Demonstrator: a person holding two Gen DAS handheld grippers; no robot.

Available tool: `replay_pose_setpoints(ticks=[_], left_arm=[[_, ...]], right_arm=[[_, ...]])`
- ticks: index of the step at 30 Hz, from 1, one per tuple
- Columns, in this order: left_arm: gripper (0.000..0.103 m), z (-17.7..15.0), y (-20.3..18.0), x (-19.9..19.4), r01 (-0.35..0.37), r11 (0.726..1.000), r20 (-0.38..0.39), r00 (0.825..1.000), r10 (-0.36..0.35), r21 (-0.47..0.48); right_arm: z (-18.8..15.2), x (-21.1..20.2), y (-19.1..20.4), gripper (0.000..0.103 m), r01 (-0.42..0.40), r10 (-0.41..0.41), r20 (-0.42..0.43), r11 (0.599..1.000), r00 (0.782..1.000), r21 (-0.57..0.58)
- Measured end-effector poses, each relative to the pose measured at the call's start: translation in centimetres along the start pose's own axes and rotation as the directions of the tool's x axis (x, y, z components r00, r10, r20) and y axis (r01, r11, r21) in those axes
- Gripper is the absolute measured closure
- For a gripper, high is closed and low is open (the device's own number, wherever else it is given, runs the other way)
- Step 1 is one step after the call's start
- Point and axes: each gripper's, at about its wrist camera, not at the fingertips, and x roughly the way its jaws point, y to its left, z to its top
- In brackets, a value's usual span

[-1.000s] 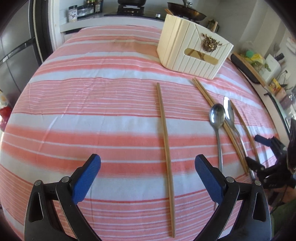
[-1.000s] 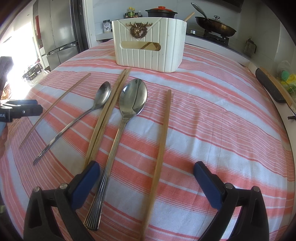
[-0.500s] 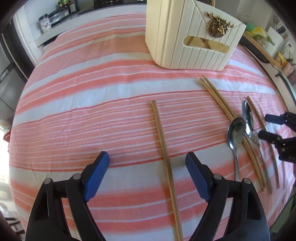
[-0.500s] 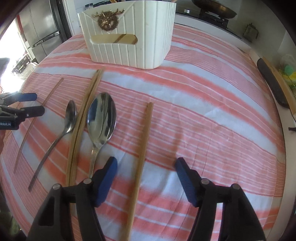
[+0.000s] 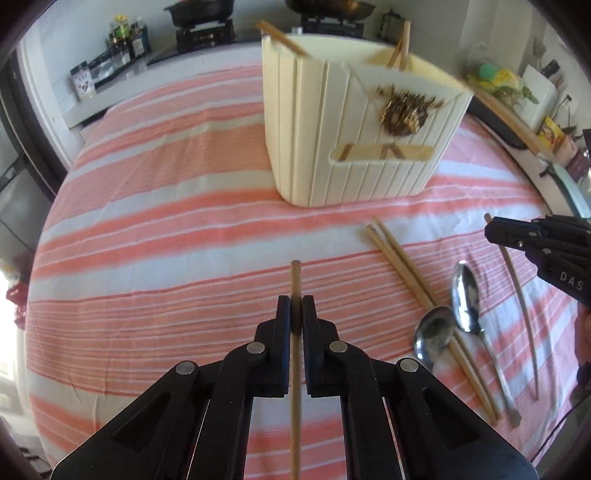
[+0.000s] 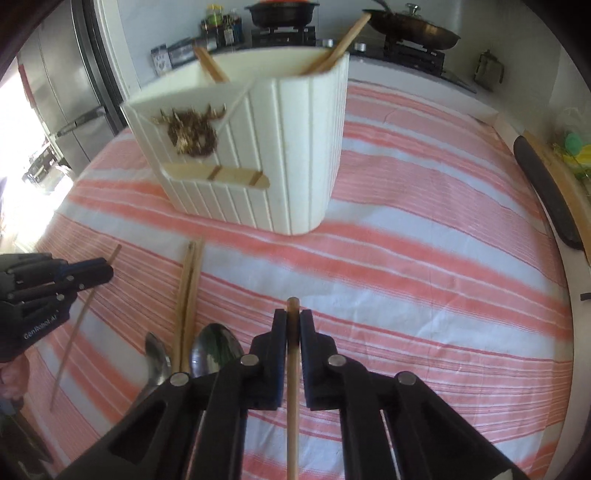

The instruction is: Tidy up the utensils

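My left gripper (image 5: 295,308) is shut on a wooden chopstick (image 5: 295,273) on the striped cloth. My right gripper (image 6: 292,321) is shut on another wooden chopstick (image 6: 292,306). The white ribbed utensil holder (image 5: 354,147) stands just ahead, with chopsticks sticking out of it; it also shows in the right wrist view (image 6: 258,158). A pair of chopsticks (image 5: 402,266) and two metal spoons (image 5: 465,295) lie between the grippers; they show in the right wrist view as the pair (image 6: 188,291) and the spoons (image 6: 216,349).
The pink and white striped cloth (image 5: 166,240) covers the table. A stove with pans (image 6: 410,31) and jars (image 5: 125,37) stand on the counter behind. A dark board (image 6: 546,192) lies along the right edge. A fridge (image 6: 55,92) stands at the left.
Both grippers have moved forward toward the holder and down, and closed: each went from open above a chopstick to shut on it.
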Motion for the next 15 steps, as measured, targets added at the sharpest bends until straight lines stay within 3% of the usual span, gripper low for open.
replay_pose_setpoints(ticks=[5,11,15], left_arm=[[0.099,0.0,-0.5,-8.2,0.049,0.999,0.17,0.984,-0.049,0.003],[0.099,0.0,-0.3,-16.1,0.098,0.995,0.344,0.934,-0.096,0.013],[0.099,-0.6,0.1,-19.6,0.127,0.992,0.42,0.9,-0.114,-0.002]], right_arm=[[-0.2,-8.0,0.6,0.096,-0.041,0.043,0.168,0.999,0.985,-0.018],[-1.7,-17.2,2.0,0.096,-0.029,0.049,0.343,0.998,0.938,-0.063],[-2.3,-20.6,2.4,0.096,-0.026,0.049,0.437,0.998,0.898,-0.059]])
